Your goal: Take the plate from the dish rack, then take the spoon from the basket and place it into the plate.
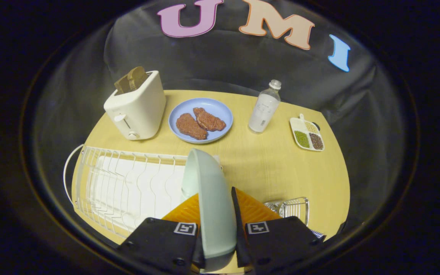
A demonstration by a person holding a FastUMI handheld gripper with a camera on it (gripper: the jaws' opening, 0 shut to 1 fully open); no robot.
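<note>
So the claw (217, 229) has the pale green plate (210, 198) pinched edge-on between its two fingers, both pressing on it, closed down to about the plate's thickness. The plate stands upright because that's how it sat in the slots of the dish rack (128, 183), and gripping the rim is really the only way two flat fingers get hold of a plate. It looks lifted clear of the white wire rack, which sits on the near left of the bench (281, 168) (hard to be sure it's fully free, since the plate's lower edge is hidden by the fingers).

The small wire basket (290, 208) is on the near right, just beside the right finger. I can't make out the spoon in it from here.

Further back: a white toaster (136, 107) with bread sticking out on the far left, a blue plate (201, 120) with two meat patties in the middle, a clear bottle (264, 109) to its right, and a little divided dish (307, 134) of grains on the far right.

My guess is the plate needs laying flat on the bare wood ahead, in easy reach of the basket.
</note>
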